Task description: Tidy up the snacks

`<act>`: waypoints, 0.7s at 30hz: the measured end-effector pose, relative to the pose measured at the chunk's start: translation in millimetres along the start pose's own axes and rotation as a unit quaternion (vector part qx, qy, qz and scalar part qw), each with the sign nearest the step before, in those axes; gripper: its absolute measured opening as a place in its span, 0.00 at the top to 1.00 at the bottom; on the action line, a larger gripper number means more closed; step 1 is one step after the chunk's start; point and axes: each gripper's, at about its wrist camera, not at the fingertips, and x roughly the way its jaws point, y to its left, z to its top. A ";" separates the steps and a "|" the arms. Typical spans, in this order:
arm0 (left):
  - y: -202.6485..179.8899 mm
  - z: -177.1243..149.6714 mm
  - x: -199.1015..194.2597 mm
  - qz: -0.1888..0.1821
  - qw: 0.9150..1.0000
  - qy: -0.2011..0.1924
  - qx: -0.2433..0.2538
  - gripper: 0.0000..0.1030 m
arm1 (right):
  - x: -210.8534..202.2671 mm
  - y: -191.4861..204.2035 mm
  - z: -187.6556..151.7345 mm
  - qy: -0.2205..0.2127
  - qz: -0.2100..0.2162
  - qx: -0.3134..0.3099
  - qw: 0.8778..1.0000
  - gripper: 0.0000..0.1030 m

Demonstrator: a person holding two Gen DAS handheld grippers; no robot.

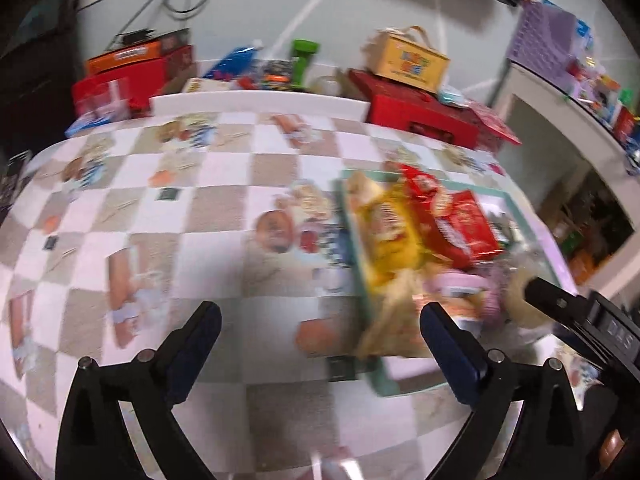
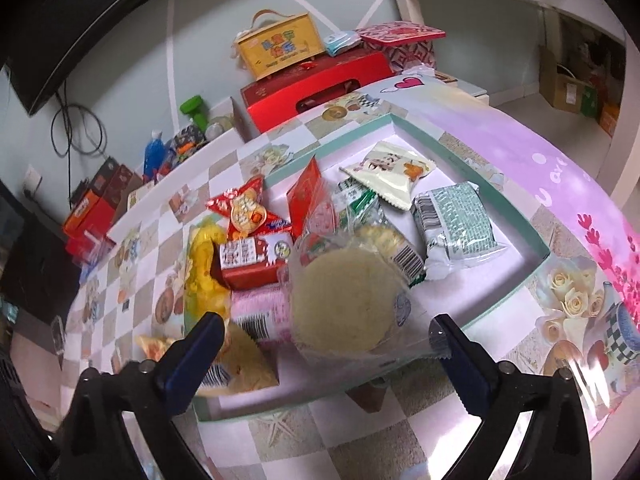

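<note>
- Left gripper (image 1: 320, 320): jaws spread wide, nothing between them, hanging over bare checkered tablecloth (image 1: 208, 216) just left of the tray.
- Right gripper (image 2: 326, 330): jaws spread wide too, not pinching anything. Clear packet with a round pale cracker (image 2: 340, 308) sitting in the gap between the fingers, lying on the pile, pads not pressing it.
- Shallow tray with a mint-green rim (image 2: 452, 156) on the table, snacks heaped toward its left half.
- In the pile: yellow bag (image 2: 204, 276) hanging over the left rim, red box with white label (image 2: 256, 260), red star-shaped packet (image 2: 244, 208) poking up behind it, pink wrapper with a barcode (image 2: 260, 308) under the cracker pack.
- Right half of tray: cream triangular packet (image 2: 392, 172) near the far corner, green-and-white packet with barcode (image 2: 452, 224) beside it, both flat on the tray floor.
- Left wrist view pretty blurry, only yellow and red packs in the tray readable there; tip of the right gripper visible at the right edge.
- Back of table: yellow carry box with handle (image 2: 280, 48) on top of a big red gift box (image 2: 316, 88), against the wall.
</note>
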 end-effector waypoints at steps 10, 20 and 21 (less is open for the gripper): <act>15.2 -10.8 0.4 0.113 0.993 0.014 0.010 0.03 | -4.8 11.3 -11.6 -0.010 -0.048 -0.045 0.998 0.00; 9.3 -15.9 6.6 0.167 0.985 0.035 0.020 0.03 | -6.2 14.6 -15.5 -0.017 -0.086 -0.064 0.994 0.00; 9.9 -16.3 6.9 0.166 0.985 0.038 0.019 0.03 | -6.3 14.4 -15.5 -0.019 -0.092 -0.066 0.993 0.00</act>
